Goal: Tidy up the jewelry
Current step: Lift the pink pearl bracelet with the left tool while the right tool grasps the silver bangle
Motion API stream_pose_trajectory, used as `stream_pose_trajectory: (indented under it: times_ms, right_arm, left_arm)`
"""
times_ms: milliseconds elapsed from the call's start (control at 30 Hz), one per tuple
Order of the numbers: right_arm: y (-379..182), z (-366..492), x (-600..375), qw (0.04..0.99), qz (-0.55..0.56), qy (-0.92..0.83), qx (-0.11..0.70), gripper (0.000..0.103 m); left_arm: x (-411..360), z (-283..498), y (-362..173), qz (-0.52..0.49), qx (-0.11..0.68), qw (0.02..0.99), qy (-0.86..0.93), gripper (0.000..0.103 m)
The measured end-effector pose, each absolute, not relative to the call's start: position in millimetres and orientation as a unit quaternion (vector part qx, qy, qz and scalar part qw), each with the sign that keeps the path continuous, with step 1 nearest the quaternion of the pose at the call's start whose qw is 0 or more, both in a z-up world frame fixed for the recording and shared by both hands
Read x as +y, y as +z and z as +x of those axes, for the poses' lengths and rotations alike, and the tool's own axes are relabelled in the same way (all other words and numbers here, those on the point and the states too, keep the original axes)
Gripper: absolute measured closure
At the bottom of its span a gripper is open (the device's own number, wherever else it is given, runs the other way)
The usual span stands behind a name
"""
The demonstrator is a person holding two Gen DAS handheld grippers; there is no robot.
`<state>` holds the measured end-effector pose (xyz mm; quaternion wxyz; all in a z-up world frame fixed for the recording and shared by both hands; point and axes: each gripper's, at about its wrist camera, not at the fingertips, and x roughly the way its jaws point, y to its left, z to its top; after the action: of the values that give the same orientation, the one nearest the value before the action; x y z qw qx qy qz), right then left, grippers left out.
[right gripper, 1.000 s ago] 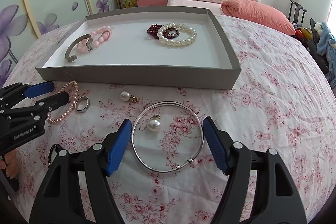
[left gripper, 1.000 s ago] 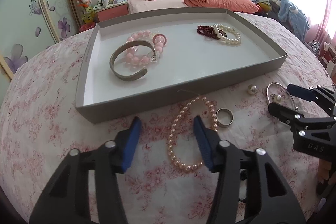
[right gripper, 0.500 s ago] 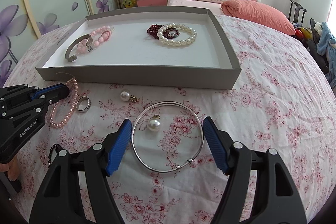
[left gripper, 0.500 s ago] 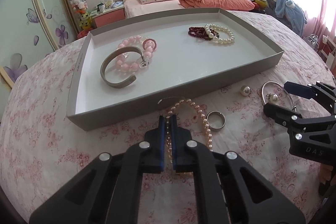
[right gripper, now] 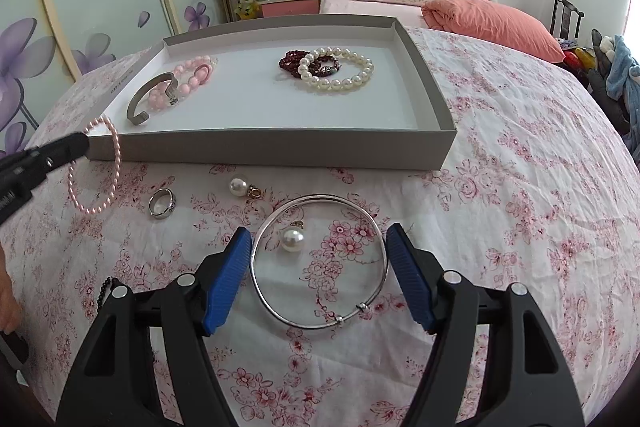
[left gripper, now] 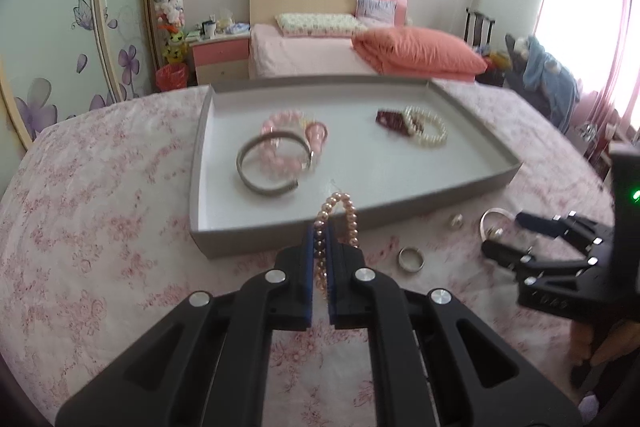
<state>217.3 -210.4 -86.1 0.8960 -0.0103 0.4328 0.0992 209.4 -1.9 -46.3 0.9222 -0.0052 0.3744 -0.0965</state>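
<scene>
Left wrist view: left gripper [left gripper: 319,247] had its blue pads pinched tight on the pink pearl strand [left gripper: 337,223], lower centre of the frame, w/ the loop of beads sticking up past the fingertips in front of the grey tray [left gripper: 248,247]. In the right wrist view that same strand [right gripper: 96,167] dangled at the far left edge, hanging off the black tips, clear of the floral bedspread [right gripper: 520,187].

Right gripper [right gripper: 318,269] was wide open, bottom centre, fingers parked either side of the thin silver bangle [right gripper: 320,259] but not pressing on it afaict. Pearl pendant [right gripper: 293,239] sat inside the bangle's ring. Just above, a 2nd pearl pendant [right gripper: 240,185], and left of it a silver ring [right gripper: 161,203], all on the bedspread.

Tray took up the upper middle. Inside it, left part: grey cuff bangle [right gripper: 150,99] overlapping a pink bead bracelet [right gripper: 188,81]. Right-centre: white pearl bracelet [right gripper: 336,69] lying over a dark red bead bracelet [right gripper: 294,61].

Bit of a black bead string [right gripper: 105,291] peeked out lower left by the right gripper's body.
</scene>
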Motion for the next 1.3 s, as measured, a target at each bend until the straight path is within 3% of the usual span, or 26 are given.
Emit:
stream_pose_trajectory:
  times_ms: [1033,1300]
  right_arm:
    - [-66,200,-209,0.917,0.001,0.107,0.383,0.034]
    - [-41,190,-205,0.935,0.004,0.110,0.337,0.034]
  left_arm:
    - [15,179,-21,-0.056,0.330,0.937,-0.100,0.097]
    - [17,168,-6,-0.066,0.301,0.948,-0.081,0.097]
